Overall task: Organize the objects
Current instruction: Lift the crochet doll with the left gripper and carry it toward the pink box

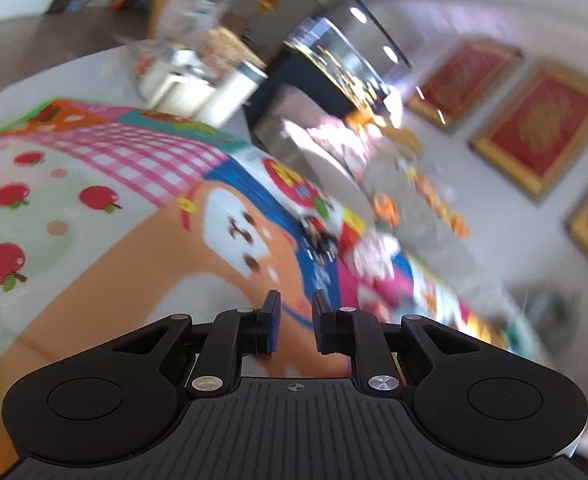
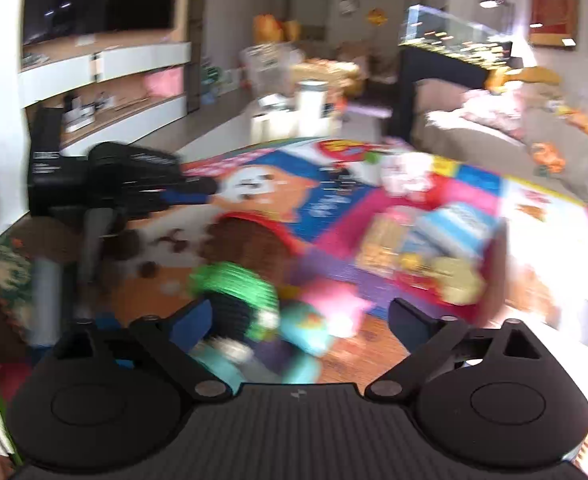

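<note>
Both views are blurred by motion. My left gripper (image 1: 296, 312) hangs over a colourful cartoon play mat (image 1: 134, 216); its jaws stand a narrow gap apart with nothing between them. A small dark toy (image 1: 320, 240) lies on the mat ahead of it. My right gripper (image 2: 300, 320) is wide open above a green, teal and pink toy (image 2: 270, 312) lying between its fingers; the fingers do not touch it. A picture box (image 2: 426, 248) lies on the mat to the right. The left gripper (image 2: 134, 184) also shows at the left of the right wrist view.
White containers (image 1: 198, 88) and a clear bin stand beyond the mat's far edge. A grey sofa (image 2: 494, 140) with orange toys runs along the right. A glass tank on a dark stand (image 2: 450, 40) is behind. White shelves (image 2: 106, 80) line the left wall.
</note>
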